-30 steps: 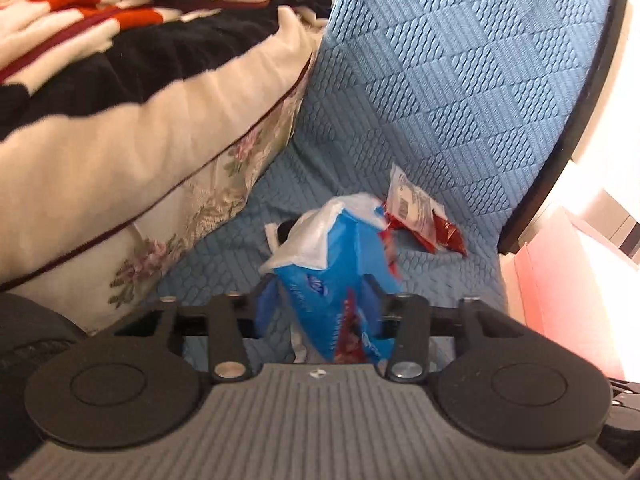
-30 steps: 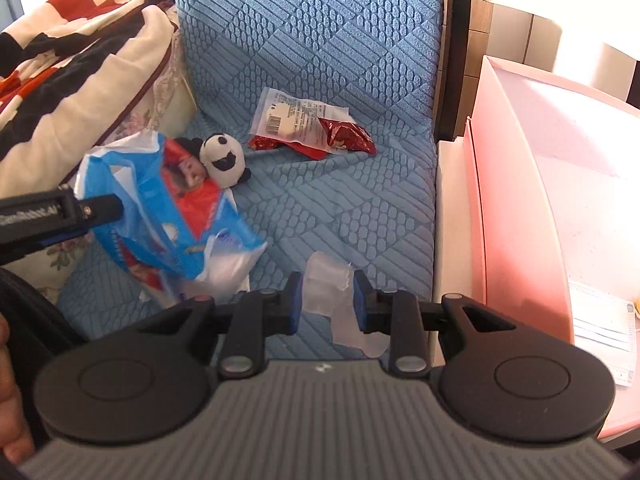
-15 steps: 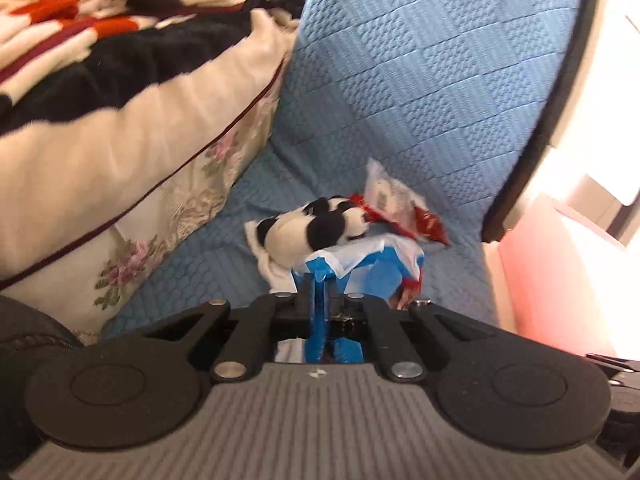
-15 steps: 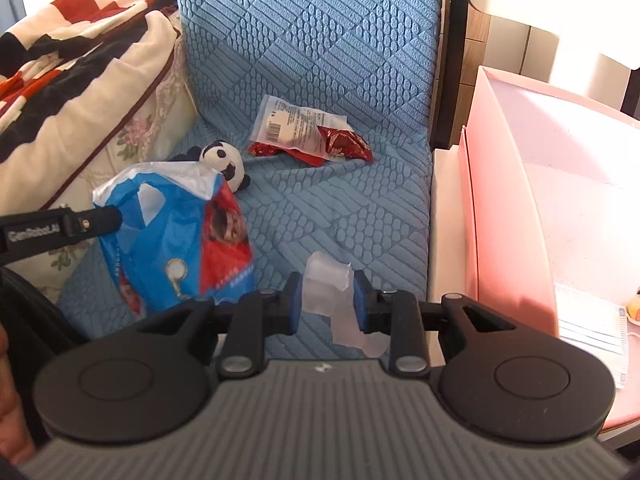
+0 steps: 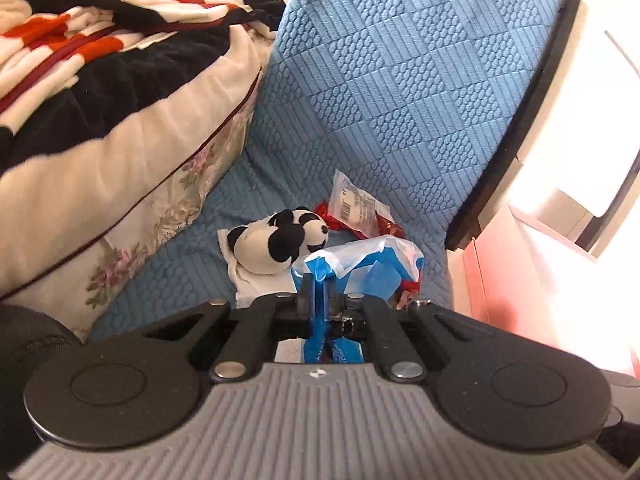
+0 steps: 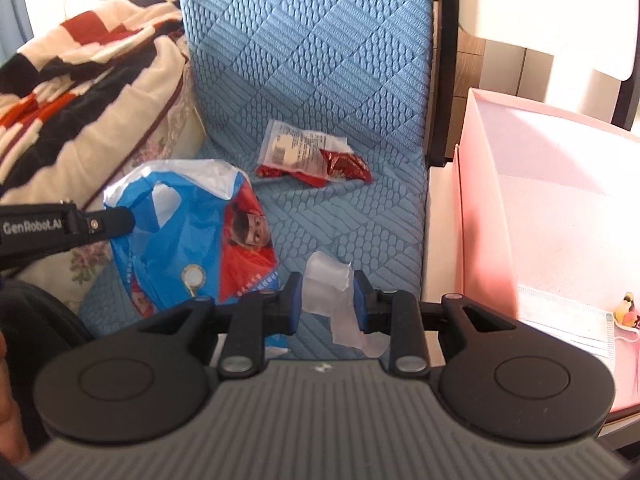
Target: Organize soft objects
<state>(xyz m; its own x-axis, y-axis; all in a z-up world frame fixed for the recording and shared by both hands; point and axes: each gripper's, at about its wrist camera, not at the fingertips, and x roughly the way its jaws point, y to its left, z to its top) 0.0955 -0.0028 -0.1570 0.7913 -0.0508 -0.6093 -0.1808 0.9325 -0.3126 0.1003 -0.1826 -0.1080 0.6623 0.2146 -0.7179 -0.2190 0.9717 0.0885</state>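
My left gripper (image 5: 320, 300) is shut on the rim of a blue and white plastic bag (image 5: 372, 264) and holds it up above the blue sofa seat (image 5: 180, 264). The bag (image 6: 188, 240) hangs from the left gripper (image 6: 120, 220) in the right wrist view. A small panda plush (image 5: 276, 240) lies on a white cloth just behind the bag; the bag hides it in the right wrist view. My right gripper (image 6: 324, 300) is shut on a crumpled white tissue (image 6: 332, 296) in front of the seat.
A red and clear snack wrapper (image 6: 312, 156) lies at the back of the seat. A striped blanket over a floral cushion (image 5: 100, 120) fills the left. A pink box (image 6: 540, 208) with a face mask (image 6: 568, 324) stands on the right.
The left gripper closed on the bag's rim and lifted it upright, uncovering the panda in its view. The bag now hides the panda from the right wrist. The right gripper kept its tissue.
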